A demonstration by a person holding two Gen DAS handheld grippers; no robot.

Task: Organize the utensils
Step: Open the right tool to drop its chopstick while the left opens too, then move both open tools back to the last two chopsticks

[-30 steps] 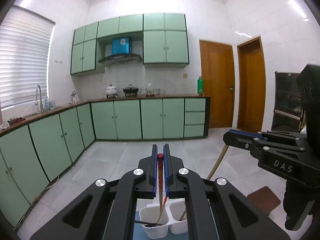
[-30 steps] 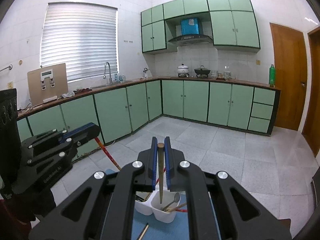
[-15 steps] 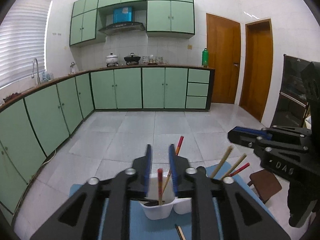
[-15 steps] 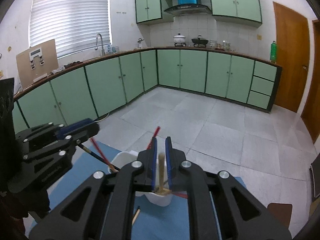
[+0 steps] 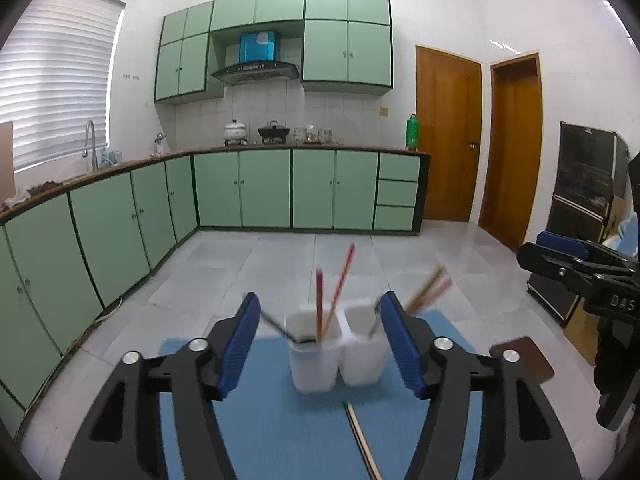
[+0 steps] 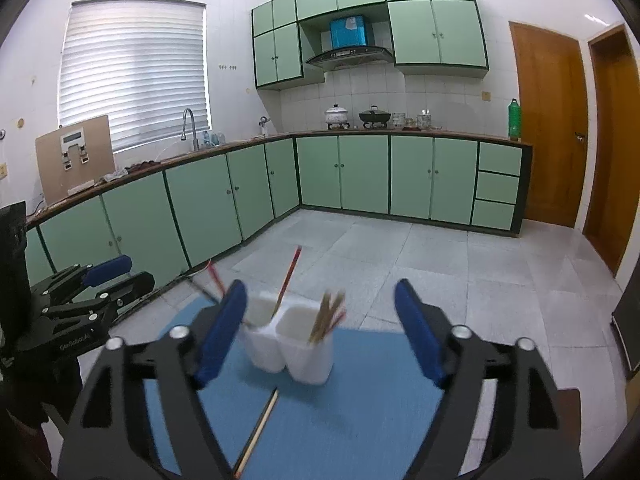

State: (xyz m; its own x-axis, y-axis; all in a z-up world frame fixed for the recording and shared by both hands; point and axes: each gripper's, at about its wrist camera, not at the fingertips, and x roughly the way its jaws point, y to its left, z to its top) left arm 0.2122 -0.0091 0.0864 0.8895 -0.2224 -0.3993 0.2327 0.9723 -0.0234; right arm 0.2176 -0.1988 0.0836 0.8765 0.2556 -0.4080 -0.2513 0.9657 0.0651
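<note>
On a blue woven mat (image 5: 280,432), in a kitchen of mint-green cabinets (image 5: 264,188) and grey floor tiles.
White two-compartment plastic holder (image 5: 336,354) stands mid-mat, red and tan chopsticks (image 5: 319,300) upright inside (blurred); one loose tan chopstick (image 6: 258,428) lies before it. Left gripper (image 5: 320,348) and right gripper (image 6: 320,332) fingers are opening, holding nothing.

two holders (image 5: 336,344) side by side on mat (image 5: 256,432); loose chopstick (image 5: 362,440) before them.
</note>
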